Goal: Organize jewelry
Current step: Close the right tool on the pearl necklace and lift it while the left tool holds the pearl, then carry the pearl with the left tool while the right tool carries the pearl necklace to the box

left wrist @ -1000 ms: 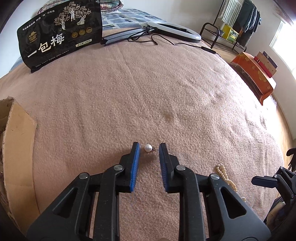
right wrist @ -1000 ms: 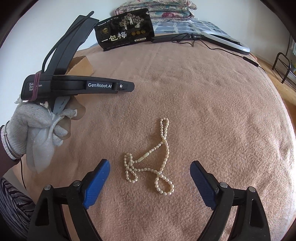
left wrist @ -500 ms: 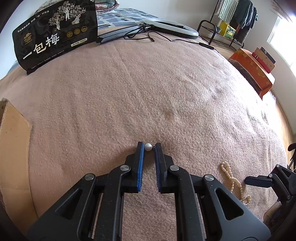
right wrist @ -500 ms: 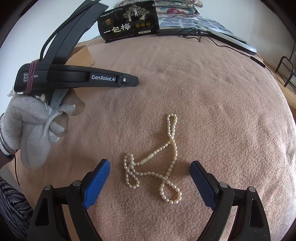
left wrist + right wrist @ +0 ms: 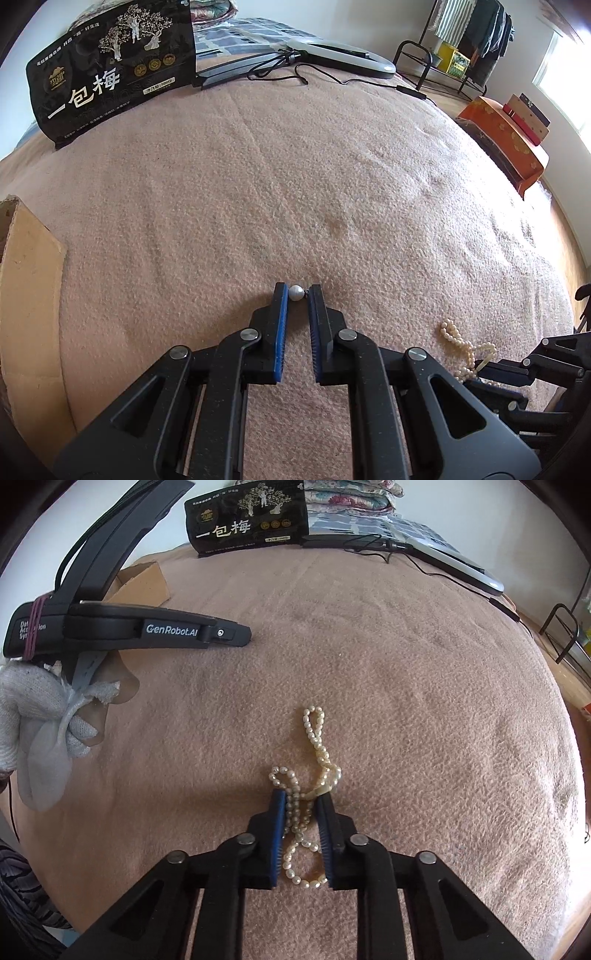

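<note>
Pearl earring [image 5: 296, 292] sits pinched at the tips of my left hand-held gripper [image 5: 296, 295], low over the pink blanket [image 5: 258, 184]. My right hand-held gripper [image 5: 301, 805] is clamped on the pearl necklace [image 5: 314, 760] lying there.

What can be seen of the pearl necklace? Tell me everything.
The pearl necklace is a long strand of small, cream-white, slightly irregular beads with one longer tube-shaped piece near the right finger's tip. It lies bunched in crossing loops on the pink blanket, one narrow loop stretching away from the camera. The right gripper has closed around its middle, blue pads pressing the gathered strands; a loop lies between the fingers.
</note>
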A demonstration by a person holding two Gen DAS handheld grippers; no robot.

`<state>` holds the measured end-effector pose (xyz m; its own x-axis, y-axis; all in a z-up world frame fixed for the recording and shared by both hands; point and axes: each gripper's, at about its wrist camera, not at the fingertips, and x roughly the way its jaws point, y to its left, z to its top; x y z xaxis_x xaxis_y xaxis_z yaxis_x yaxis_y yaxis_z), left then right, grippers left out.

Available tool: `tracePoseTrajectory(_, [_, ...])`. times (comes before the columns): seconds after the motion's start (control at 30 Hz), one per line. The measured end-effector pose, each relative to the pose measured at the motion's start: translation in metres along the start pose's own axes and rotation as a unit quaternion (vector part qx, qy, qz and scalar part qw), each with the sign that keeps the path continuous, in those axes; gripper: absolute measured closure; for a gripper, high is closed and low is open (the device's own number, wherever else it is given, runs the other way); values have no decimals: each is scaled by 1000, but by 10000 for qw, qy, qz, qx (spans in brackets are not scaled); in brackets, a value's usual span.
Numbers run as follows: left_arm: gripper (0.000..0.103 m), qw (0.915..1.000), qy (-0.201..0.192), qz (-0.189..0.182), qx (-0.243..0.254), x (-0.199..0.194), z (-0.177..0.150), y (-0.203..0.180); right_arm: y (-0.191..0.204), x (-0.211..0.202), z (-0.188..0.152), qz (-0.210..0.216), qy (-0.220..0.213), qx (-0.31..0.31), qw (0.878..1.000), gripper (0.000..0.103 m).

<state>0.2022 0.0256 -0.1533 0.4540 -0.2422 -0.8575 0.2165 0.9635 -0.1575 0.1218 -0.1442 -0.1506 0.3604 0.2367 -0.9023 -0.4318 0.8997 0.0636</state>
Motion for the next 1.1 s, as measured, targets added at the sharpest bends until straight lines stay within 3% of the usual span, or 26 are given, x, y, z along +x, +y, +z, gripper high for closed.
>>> tracePoseTrajectory(0.13, [94,10000,-14,3,11,-5,-1,-1,-10,-3,1,184,7,222,9996,95])
tracePoseTrajectory(1.1, [94,9983,-555,-128,-82,-96,-9,-6,-18,-91,13,170,-854,419,9953,98])
